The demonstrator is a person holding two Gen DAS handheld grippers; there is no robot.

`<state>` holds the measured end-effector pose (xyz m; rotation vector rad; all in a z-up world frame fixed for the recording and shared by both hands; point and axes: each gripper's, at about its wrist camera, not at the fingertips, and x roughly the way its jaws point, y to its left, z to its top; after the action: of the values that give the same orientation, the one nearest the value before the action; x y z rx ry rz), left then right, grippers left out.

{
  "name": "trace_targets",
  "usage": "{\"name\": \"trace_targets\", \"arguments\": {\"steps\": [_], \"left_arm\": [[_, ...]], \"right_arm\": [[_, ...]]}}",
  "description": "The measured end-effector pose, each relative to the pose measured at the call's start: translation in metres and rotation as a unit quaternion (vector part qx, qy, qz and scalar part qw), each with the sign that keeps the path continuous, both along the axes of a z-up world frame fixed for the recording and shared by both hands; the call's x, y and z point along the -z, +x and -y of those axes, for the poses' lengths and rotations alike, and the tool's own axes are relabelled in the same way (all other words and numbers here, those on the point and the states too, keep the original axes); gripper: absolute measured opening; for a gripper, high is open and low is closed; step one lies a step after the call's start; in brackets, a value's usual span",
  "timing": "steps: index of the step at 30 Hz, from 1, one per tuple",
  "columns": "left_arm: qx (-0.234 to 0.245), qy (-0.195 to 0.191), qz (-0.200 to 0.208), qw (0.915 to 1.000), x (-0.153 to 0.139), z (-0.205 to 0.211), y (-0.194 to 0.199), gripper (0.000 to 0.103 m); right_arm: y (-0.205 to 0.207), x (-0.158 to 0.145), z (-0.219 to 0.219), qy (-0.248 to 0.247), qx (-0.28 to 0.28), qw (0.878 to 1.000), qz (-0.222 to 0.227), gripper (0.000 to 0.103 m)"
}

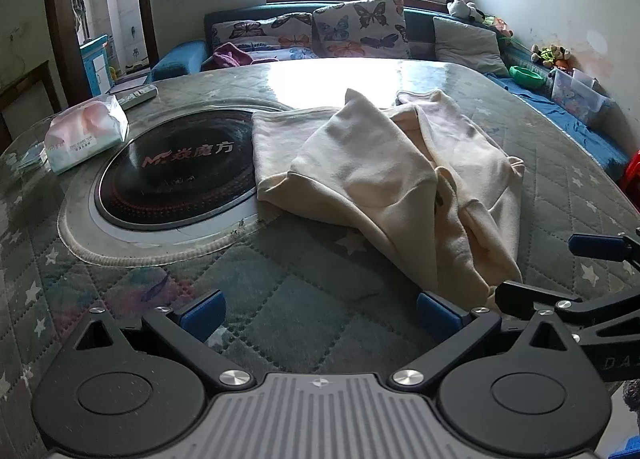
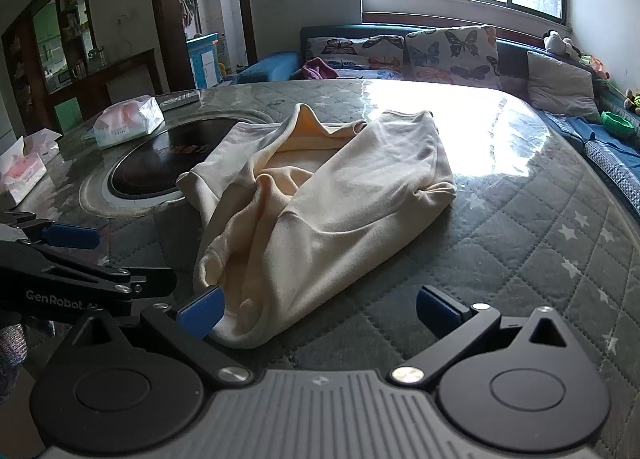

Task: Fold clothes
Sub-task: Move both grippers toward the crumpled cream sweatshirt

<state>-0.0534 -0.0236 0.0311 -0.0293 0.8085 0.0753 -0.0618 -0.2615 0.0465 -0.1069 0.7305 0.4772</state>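
A cream garment (image 1: 400, 179) lay crumpled on the desk (image 1: 304, 299), just ahead of both jaws. The left gripper (image 1: 320, 315) and right gripper (image 2: 316, 311) stood with jaws apart, holding nothing.

— What is seen of the garment?
— A cream garment (image 1: 400, 183) is spread in a rumpled heap on the quilted table (image 1: 304, 291).
— And its folds?
— Loose folds are bunched together; one edge is draped over the dark round cooktop (image 1: 176, 175).

1. The left gripper (image 1: 320, 313) hovered low over the quilted table (image 1: 280, 291), its jaws wide apart.
2. A cream garment (image 1: 392, 179) lay crumpled, partly overlapping the round black cooktop (image 1: 172, 171).
3. A tissue pack (image 1: 86, 131) sat beside the cooktop.
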Motion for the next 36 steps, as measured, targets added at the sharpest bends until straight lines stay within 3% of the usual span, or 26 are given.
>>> {"name": "trace_targets", "arguments": {"steps": [36], "left_arm": [[0.001,0.008,0.018,0.9998,-0.018,-0.011,0.038,0.103]], "right_arm": [[0.038,-0.009,-0.007,0.004,-0.007,1.000,0.004,0.101]]}}
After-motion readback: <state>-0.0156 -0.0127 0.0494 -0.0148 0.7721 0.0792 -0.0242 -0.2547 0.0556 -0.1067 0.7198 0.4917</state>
